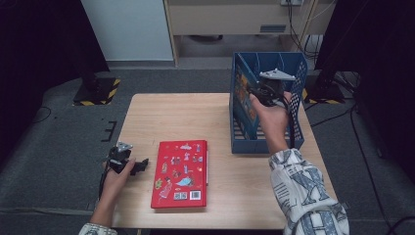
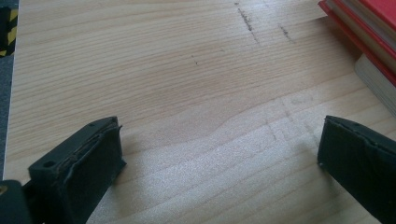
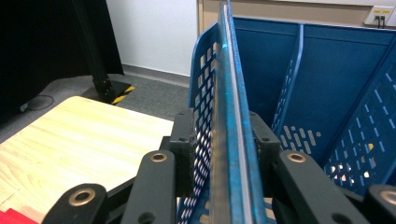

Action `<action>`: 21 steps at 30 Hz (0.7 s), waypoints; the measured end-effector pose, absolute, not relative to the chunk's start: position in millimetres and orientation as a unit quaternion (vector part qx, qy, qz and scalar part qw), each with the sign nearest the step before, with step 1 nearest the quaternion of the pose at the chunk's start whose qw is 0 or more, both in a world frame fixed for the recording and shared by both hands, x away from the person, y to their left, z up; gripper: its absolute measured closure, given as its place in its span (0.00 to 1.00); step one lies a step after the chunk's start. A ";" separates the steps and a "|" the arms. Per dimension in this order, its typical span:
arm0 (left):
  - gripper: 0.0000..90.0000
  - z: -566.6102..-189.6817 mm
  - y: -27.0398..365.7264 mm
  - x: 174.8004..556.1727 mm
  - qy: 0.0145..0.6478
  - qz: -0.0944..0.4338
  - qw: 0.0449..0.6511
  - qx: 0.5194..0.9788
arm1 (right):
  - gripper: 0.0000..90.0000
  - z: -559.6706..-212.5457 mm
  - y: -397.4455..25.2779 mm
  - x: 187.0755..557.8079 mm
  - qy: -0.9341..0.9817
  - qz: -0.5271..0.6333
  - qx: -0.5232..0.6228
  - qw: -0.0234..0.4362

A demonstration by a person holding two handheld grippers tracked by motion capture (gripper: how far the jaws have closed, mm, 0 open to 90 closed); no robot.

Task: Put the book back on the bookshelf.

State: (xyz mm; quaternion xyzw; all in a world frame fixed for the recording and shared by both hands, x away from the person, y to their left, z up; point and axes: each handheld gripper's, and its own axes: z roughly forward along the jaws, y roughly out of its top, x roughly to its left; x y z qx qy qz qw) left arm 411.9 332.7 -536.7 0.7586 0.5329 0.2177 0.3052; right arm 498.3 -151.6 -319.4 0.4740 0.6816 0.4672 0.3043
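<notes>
Blue perforated plastic file rack (image 1: pixel 295 105) stands at the upper right of the worktop (image 1: pixel 186 117). The right tool (image 3: pixel 224 154) is clamped on a thin blue book standing on edge (image 3: pixel 229 93) beside the rack's left wall, probably to keep it upright while sliding in. The left tool (image 2: pixel 219 158) rests with jaws apart near the flat red hardcover book (image 1: pixel 180 174), ready for it.

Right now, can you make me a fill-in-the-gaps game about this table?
The book lying flat on the table is ____.
The file rack is ____.
The left hand-held gripper has its jaws ____.
The ____ hand-held gripper grips the file rack.
Missing words: red, blue, open, right.
</notes>
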 end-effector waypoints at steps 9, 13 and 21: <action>0.00 -536.7 332.3 411.9 0.533 0.217 0.306 0.759 | 0.81 -312.6 -148.8 498.9 0.687 0.461 0.471 0.305; 0.00 -537.0 331.7 412.1 0.533 0.218 0.308 0.757 | 0.84 -310.4 -147.7 500.4 0.687 0.456 0.474 0.308; 0.00 -537.0 331.5 412.1 0.532 0.217 0.308 0.758 | 0.87 -307.6 -147.1 502.4 0.684 0.454 0.480 0.309</action>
